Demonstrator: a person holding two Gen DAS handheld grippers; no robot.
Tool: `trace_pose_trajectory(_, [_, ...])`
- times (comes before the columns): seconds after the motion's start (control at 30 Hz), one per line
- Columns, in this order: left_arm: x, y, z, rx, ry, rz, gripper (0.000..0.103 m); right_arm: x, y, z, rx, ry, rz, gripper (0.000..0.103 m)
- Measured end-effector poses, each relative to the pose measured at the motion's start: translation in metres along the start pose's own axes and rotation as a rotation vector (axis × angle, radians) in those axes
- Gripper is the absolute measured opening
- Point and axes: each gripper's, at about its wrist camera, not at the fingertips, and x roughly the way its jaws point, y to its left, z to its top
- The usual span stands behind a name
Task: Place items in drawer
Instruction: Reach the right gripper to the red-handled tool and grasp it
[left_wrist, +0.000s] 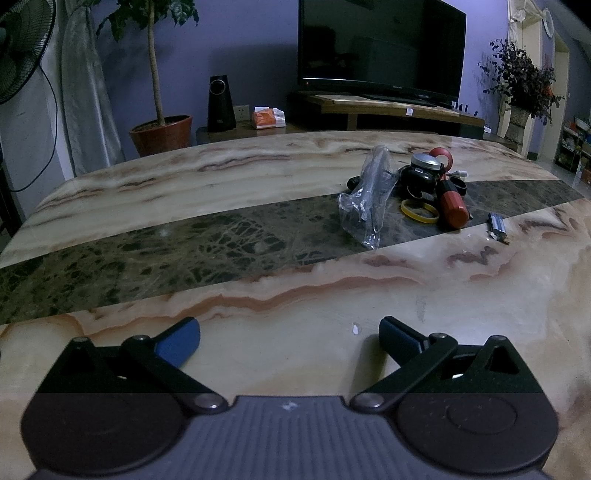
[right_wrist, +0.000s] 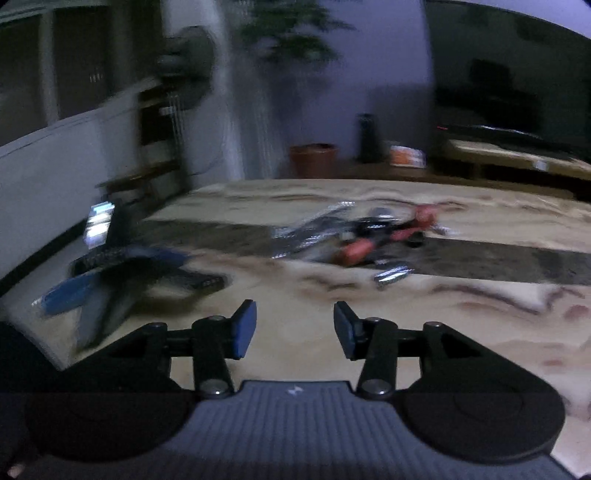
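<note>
The left gripper (left_wrist: 289, 338) was spread wide with nothing between its blue pads (left_wrist: 179, 345), held low over the pale near part of the marble table (left_wrist: 221, 295). The right gripper (right_wrist: 294, 329) was also parted, at a moderate gap, and carried nothing; its view was heavily motion-blurred. The items to be stowed lay together in a pile on the table's dark green band (left_wrist: 147, 251), which serves here as the landmark. A crumpled clear plastic bag (left_wrist: 365, 199) lay across the band at the pile's left side, with its lower corner reaching onto the pale marble nearer the left gripper. Just right of the bag lay a yellow ring (left_wrist: 420, 211), and touching it on the right a red-handled tool (left_wrist: 452, 206), both on the band. Behind these, at the band's far edge, sat a black round object with a metal lid (left_wrist: 424, 171) and a red tape roll (left_wrist: 442, 156). A small metallic piece (left_wrist: 496, 227) lay apart from the pile, at the band's near edge on the right (its kind could not be told). No drawer appeared in either view. In the right wrist view the pile (right_wrist: 369, 236) showed only as a smear on the band, and the left gripper (right_wrist: 110, 273) appeared near the table's left edge.
</note>
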Motion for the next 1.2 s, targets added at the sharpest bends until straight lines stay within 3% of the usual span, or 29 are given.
trace_pose_trajectory(0.13, [0.000, 0.000, 0.000, 0.000, 0.000, 0.000, 0.103, 0.037, -0.013, 0.014, 0.090, -0.014, -0.064, 0.049])
trace_pose_trajectory(0.3, [0.000, 0.000, 0.000, 0.000, 0.000, 0.000, 0.103, 0.087, -0.010, 0.039, 0.035, -0.026, -0.138, 0.049])
trace_pose_trajectory(0.6, [0.000, 0.000, 0.000, 0.000, 0.000, 0.000, 0.103, 0.165, -0.044, 0.050, 0.211, 0.022, -0.240, 0.049])
trace_pose_trajectory(0.97, [0.000, 0.000, 0.000, 0.000, 0.000, 0.000, 0.103, 0.215, -0.049, 0.050, 0.184, 0.048, -0.306, 0.050])
trace_pose_trajectory(1.2, [0.000, 0.000, 0.000, 0.000, 0.000, 0.000, 0.103, 0.217, -0.052, 0.043, 0.182, 0.036, -0.275, 0.048])
